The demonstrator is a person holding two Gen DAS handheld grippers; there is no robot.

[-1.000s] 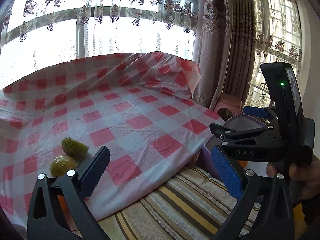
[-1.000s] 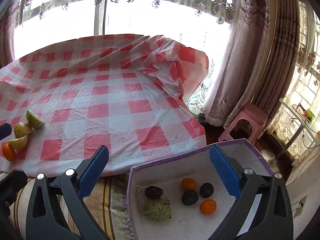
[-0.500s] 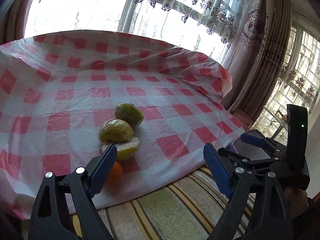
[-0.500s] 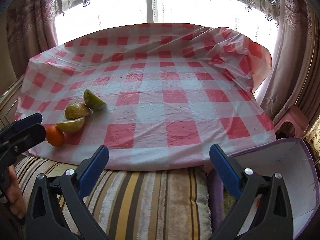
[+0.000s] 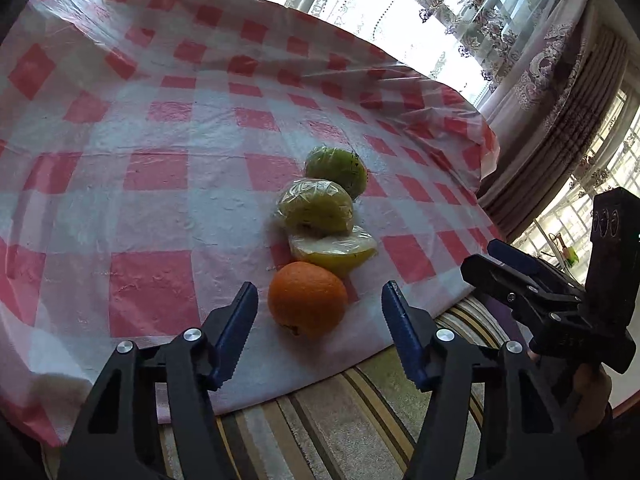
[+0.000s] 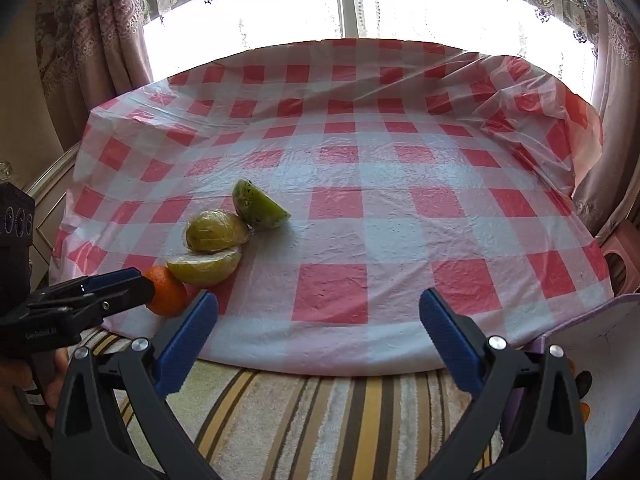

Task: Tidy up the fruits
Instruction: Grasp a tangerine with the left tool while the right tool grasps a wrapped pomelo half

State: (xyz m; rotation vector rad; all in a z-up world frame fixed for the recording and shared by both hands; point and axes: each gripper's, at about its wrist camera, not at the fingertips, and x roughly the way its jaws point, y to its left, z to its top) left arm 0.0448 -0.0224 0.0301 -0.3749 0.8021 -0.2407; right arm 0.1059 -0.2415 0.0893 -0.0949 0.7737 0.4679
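Observation:
An orange [image 5: 307, 298] lies at the near edge of a red-checked tablecloth [image 5: 152, 168], in a row with two plastic-wrapped yellow-green fruit pieces [image 5: 316, 206] [image 5: 334, 250] and a green fruit piece [image 5: 338, 170]. My left gripper [image 5: 320, 312] is open, its jaws either side of the orange, just short of it. My right gripper [image 6: 318, 320] is open and empty over the cloth's near edge, right of the fruits [image 6: 216, 232]. The orange [image 6: 168, 296] shows there behind the left gripper's tip [image 6: 120, 284].
A white box with a purple rim [image 6: 600, 320] holding fruit sits low at the right. A striped towel [image 6: 320, 416] covers the near surface. Curtains and a window stand behind the table. A pink stool [image 6: 620, 256] stands at the right.
My left gripper has swung left and closed in on the fruit row, now framing the orange. My right gripper has turned away from the box toward the table.

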